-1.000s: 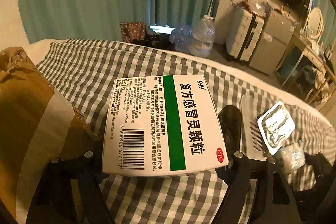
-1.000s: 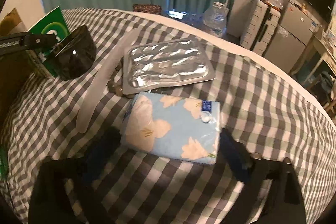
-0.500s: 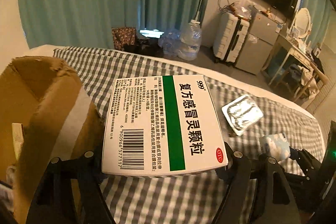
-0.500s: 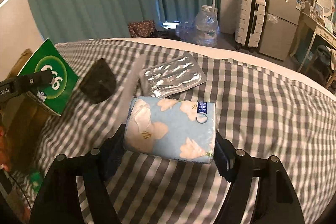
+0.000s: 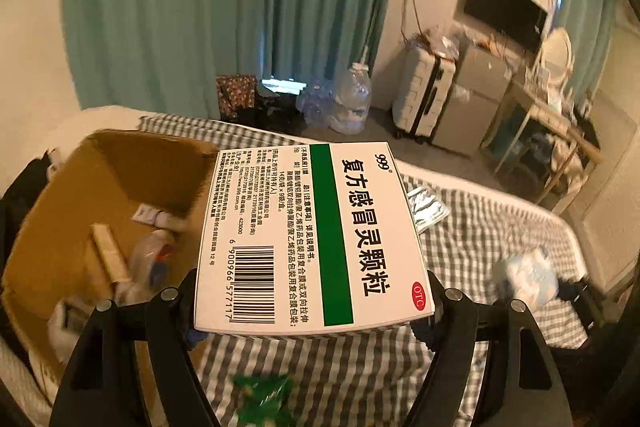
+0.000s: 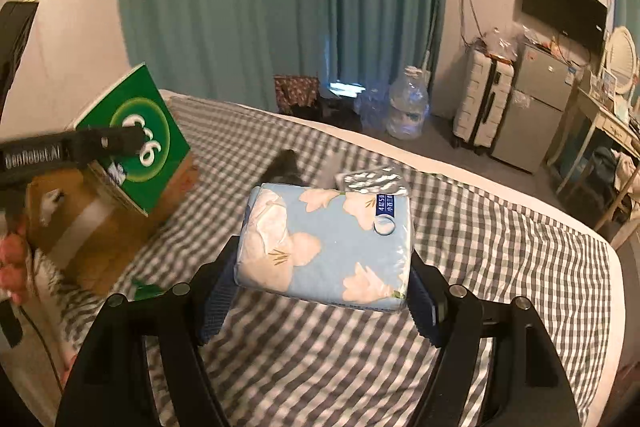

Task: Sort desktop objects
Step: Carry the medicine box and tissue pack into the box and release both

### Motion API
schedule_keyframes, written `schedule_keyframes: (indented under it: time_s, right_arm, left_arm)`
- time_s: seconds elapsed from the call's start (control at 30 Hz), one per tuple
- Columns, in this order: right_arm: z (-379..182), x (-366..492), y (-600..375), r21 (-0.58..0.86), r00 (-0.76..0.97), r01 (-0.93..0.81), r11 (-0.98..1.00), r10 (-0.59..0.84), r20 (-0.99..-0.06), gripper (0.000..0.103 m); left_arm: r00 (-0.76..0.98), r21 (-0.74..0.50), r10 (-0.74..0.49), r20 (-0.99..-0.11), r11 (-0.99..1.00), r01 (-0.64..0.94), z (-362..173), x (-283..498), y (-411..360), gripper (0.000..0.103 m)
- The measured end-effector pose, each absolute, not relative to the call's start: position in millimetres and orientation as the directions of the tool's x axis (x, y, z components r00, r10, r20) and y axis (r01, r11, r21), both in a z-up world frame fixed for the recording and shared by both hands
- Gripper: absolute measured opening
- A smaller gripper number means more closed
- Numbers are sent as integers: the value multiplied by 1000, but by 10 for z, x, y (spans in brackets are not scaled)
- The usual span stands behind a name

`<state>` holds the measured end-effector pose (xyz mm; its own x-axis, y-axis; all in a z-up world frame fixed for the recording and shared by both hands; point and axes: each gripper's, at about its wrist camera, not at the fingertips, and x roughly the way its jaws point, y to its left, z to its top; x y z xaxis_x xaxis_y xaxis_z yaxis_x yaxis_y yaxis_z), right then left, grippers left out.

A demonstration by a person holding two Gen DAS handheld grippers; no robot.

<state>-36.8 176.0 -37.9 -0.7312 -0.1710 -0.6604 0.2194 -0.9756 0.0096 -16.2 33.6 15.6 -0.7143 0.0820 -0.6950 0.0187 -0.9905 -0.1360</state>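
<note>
My left gripper (image 5: pixel 312 311) is shut on a white and green medicine box (image 5: pixel 312 239) and holds it in the air beside the open cardboard box (image 5: pixel 80 195). The same medicine box (image 6: pixel 136 143) shows in the right wrist view, above the cardboard box (image 6: pixel 100 227). My right gripper (image 6: pixel 324 291) is shut on a light blue flowered tissue pack (image 6: pixel 328 243), lifted above the checked bedcover (image 6: pixel 480 247). The tissue pack (image 5: pixel 528 279) shows at the right of the left wrist view. A silver blister pack (image 6: pixel 372 181) and a dark object (image 6: pixel 284 167) lie on the cover behind it.
The cardboard box holds several small items, among them a tube (image 5: pixel 110 255). A green wrapper (image 5: pixel 264 395) lies on the cover near the box. Beyond the bed are a water bottle (image 6: pixel 408 107), a suitcase (image 6: pixel 484 103) and a small fridge (image 6: pixel 536 107).
Both grippers have risen. The left one carried the medicine box left, so the inside of the cardboard box now shows. The right one lifted the tissue pack off the cover.
</note>
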Motion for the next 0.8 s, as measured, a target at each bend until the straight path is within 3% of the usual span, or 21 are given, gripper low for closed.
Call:
schedule_keyframes:
  time_s: [0.13, 0.3, 0.7, 0.8]
  right_arm:
    - [-147, -223, 1501, 8, -736, 258, -966, -202, -646, 74]
    - [124, -110, 1088, 5, -740, 313, -950, -247, -626, 74]
    - [391, -528, -219, 107, -641, 491, -864, -442, -628, 74]
    - [312, -765, -514, 138, -617, 503, -853, -467, -634, 74]
  left_arm:
    - [-747, -255, 143, -650, -966, 37, 403, 106, -14, 79]
    - [-764, -258, 98, -637, -962, 91, 482, 358, -436, 79]
    - [-699, -212, -155, -699, -888, 409, 157, 249, -1648, 79]
    - [-677, -247, -162, -718, -849, 466, -42, 241, -1864, 80]
